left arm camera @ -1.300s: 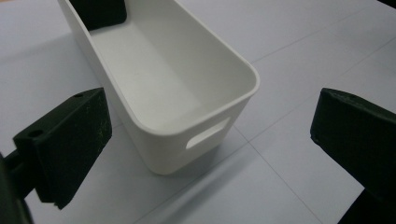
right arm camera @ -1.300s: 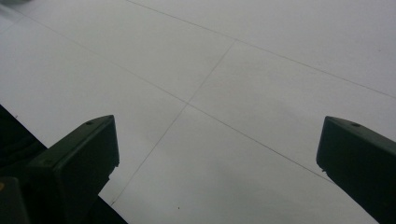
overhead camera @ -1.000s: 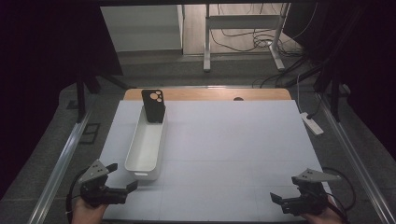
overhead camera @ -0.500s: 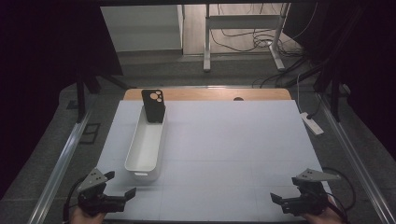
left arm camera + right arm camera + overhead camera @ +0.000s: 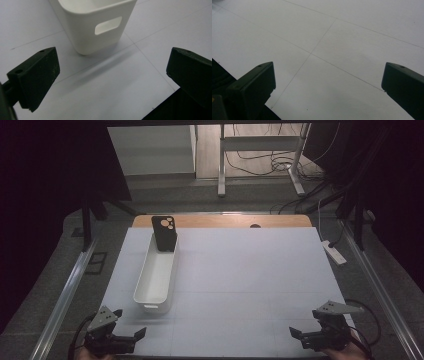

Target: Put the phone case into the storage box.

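Observation:
A long white bin point(image 5: 156, 272) lies lengthwise on the left half of the white table point(image 5: 240, 280). A black phone case point(image 5: 164, 234) stands upright at the bin's far end, camera holes facing me. My left gripper point(image 5: 129, 325) sits at the table's front left corner, open, nothing between its jaws. In the left gripper view the bin's near end point(image 5: 96, 25) with its handle slot lies just beyond the wide-apart fingers point(image 5: 37, 75). My right gripper point(image 5: 303, 334) rests at the front right corner, open and empty, over bare table point(image 5: 332, 50).
A white power strip point(image 5: 334, 252) lies off the table's right edge. Metal rails point(image 5: 65, 292) run along both sides. A desk frame and cables point(image 5: 260, 157) stand on the floor beyond the far edge.
My left gripper has drawn back toward the front edge, away from the bin's near end. The right gripper has stayed put.

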A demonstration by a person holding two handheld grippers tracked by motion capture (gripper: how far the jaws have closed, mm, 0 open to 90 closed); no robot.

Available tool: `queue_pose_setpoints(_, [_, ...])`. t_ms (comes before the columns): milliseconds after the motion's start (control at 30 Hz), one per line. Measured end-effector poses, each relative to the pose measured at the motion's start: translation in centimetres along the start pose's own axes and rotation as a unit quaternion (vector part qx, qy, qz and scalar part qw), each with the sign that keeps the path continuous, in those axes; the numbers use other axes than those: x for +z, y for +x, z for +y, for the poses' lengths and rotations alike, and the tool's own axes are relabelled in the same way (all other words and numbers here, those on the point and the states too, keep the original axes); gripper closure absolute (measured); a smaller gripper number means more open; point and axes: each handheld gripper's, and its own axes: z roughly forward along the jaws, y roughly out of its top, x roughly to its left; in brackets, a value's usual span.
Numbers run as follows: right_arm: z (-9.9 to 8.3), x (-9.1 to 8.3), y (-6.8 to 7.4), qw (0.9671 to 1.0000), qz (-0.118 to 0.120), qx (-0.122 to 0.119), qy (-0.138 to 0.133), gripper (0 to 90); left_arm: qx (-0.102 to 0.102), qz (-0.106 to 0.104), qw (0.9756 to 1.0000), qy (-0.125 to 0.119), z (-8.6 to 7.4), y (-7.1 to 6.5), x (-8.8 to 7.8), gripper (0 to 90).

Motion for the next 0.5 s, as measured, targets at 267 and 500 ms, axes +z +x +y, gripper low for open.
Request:
queue_pose_setpoints(267, [0.01,0.01,0.02,1.0000,0.000,-0.001,0.000,0.0,-0.001,0.004,1.0000,0.009,-0.31,-0.09,0.28,0.0])
queue_pose_setpoints(500, [0.00,0.03,0.03,1.0000,0.001,-0.002,0.002,0.0,-0.009,0.004,0.9999,0.011,-0.28,-0.02,0.41,0.0])
